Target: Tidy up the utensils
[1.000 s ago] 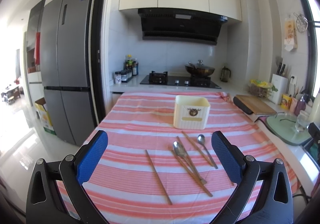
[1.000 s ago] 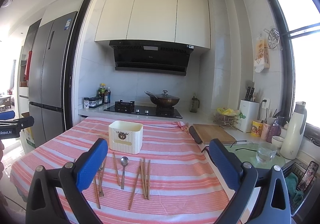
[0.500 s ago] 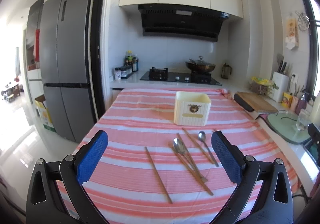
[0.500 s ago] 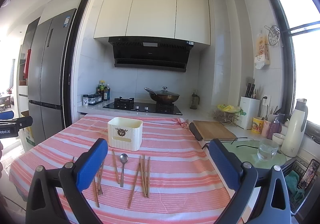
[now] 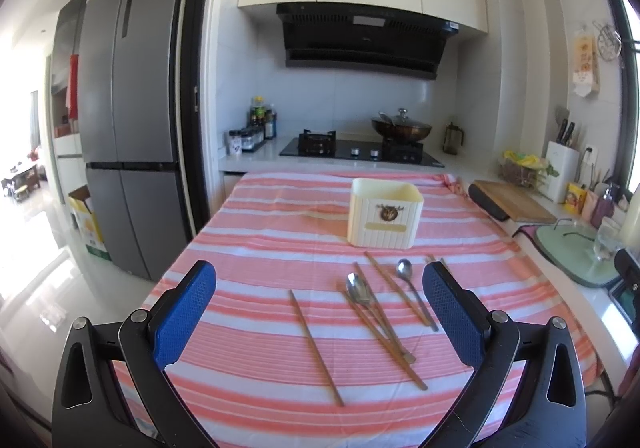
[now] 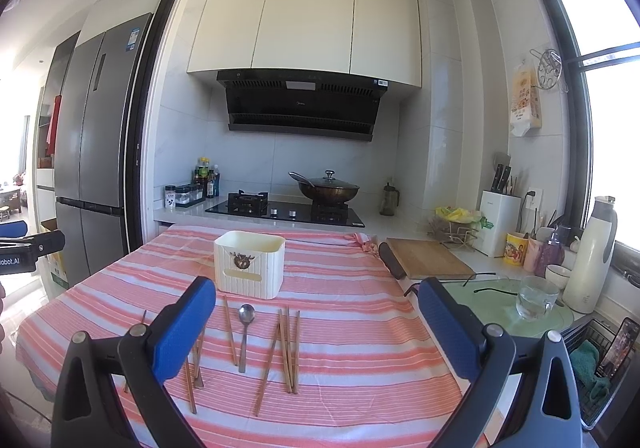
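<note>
Right-wrist view alone shows 4 chopsticks (image 6: 287, 352) lying together, seemingly.

You are looking at a table (image 5: 256, 232) with a utensil box (image 5: 385, 213) standing toward its far end, and behind that the stove (image 5: 360, 150) is sitting against the back wall with a wok (image 5: 401, 126) on its right burner. In front of the box, spoons (image 5: 360, 294) and chopsticks (image 6: 287, 348) are lying loose on the cloth, one single chopstick (image 5: 316, 342) lying furthest left. To the right of the table a cutting board (image 6: 430, 258) is resting on the counter, and the fridge (image 5: 128, 120) is standing off to the left.
</note>
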The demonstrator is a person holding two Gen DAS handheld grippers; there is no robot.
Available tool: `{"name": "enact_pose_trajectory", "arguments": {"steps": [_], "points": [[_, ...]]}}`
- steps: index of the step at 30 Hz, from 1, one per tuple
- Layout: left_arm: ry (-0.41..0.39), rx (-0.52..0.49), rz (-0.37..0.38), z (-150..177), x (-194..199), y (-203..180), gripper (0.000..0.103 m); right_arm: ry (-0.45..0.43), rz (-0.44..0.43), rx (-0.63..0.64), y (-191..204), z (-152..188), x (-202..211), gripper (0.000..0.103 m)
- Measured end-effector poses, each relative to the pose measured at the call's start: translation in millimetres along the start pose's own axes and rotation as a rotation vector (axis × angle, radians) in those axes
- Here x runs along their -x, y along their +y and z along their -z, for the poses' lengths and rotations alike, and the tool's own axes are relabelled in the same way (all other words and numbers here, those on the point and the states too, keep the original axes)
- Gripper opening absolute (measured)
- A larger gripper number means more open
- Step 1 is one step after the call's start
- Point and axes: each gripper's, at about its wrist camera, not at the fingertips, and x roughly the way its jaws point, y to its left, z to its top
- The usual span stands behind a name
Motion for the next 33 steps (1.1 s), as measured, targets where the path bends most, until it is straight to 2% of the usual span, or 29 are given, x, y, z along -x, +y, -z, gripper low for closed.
{"name": "enact_pose_trajectory", "arguments": {"steps": [9, 22, 33], "points": [[0.045, 0.002, -0.026, 7, -19, -1, 0.103, 0.024, -0.001, -0.008, -4, 8, -11, 0.103], [0.166, -0.018, -0.106, 23, -64, -1, 0.103, 0.138, -0.01, 0.004, 1, 36, -49, 0.103], [0.268, 0.014, -0.099, 36, -95, 4, 0.103, 0.21, -0.029, 0.019, 7, 52, -68, 0.103]]}}
